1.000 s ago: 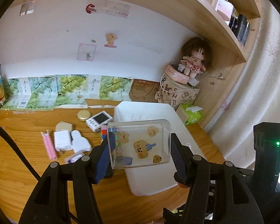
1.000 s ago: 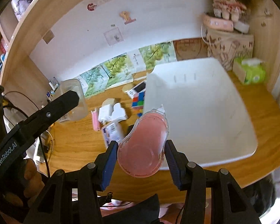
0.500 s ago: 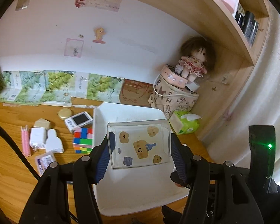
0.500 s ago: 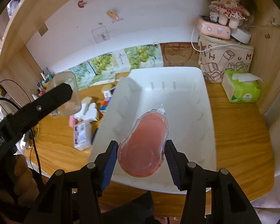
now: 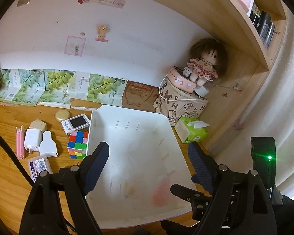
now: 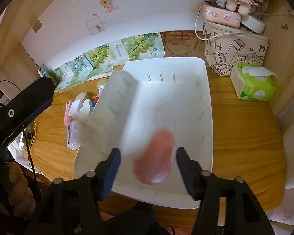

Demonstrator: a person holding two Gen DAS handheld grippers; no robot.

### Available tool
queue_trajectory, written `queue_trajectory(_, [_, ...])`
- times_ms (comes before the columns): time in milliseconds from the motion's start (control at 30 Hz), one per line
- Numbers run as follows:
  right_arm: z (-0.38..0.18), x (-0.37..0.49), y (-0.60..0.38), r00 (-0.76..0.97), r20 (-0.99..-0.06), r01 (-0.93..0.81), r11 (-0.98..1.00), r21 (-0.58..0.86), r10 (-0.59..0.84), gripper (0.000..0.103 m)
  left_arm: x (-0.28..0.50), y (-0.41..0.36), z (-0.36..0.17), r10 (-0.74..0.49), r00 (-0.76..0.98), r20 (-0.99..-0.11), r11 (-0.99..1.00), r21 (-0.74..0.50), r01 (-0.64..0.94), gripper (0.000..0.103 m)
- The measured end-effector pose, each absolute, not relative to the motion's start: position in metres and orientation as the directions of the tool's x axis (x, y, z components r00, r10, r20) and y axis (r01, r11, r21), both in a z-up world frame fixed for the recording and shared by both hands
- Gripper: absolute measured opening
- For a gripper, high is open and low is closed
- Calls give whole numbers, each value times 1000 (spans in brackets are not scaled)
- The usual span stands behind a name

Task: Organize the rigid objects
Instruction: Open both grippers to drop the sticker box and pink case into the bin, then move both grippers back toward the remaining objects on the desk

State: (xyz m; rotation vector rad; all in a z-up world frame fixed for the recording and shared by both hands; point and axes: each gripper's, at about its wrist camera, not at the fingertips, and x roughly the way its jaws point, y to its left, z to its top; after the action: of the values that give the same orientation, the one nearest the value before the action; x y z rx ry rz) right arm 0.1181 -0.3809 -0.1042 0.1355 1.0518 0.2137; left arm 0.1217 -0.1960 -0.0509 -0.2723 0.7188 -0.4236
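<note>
Clutter fills the left of the counter (image 5: 5, 178) as we look along our left gripper (image 5: 147, 162): a pink strip (image 5: 20, 145), a white charger (image 5: 32, 138), a white plug cover (image 5: 47, 144), a beige block (image 5: 37, 125), a small clear case (image 5: 39, 165) with a barcode label, a round gold tin (image 5: 62, 116), a little white screen device (image 5: 75, 123) and a colour cube (image 5: 77, 144) standing just beside the wall of the white bin (image 5: 139, 117). Our left jaws are spreading and grip nothing; between them, down in the bin, we see a pale blurred clear box (image 5: 123, 182), its details too smeared to read. Further right in the bin lies the pink case (image 6: 154, 156), also blurred, between the blue pads of our right gripper (image 6: 147, 162), whose jaws are parting and no longer press on it. We cannot tell whether either thing rests on the bin floor. Right of the bin sit a green tissue pack (image 6: 252, 84) and a printed fabric box (image 6: 235, 52), which carries a pink case with a doll (image 5: 203, 64) seated on it.
</note>
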Motion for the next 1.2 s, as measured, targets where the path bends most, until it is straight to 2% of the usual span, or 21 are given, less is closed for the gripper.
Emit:
queue_trajectory(133, [-102,115,-381,489,-839,-105,971,215,239,70,118,-194,-48,-457,680,-573,885,-373,280,85])
queue_trajectory(267, [-100,112,-380,498,-833,-96,970,221,239,71,114,-190,-45,-449,690,-568,888,-366,278,86])
queue_trajectory(367, [-97,109,-378,516,-823,-93,970,224,239,78,112,-184,-45,-444,695,-566,890,-365,272,86])
queue_trajectory(1200, [-78,113,-275,590,-727,-155,933,323,350,81,111,-61,-38,-327,733,-597,933,-326,151,86])
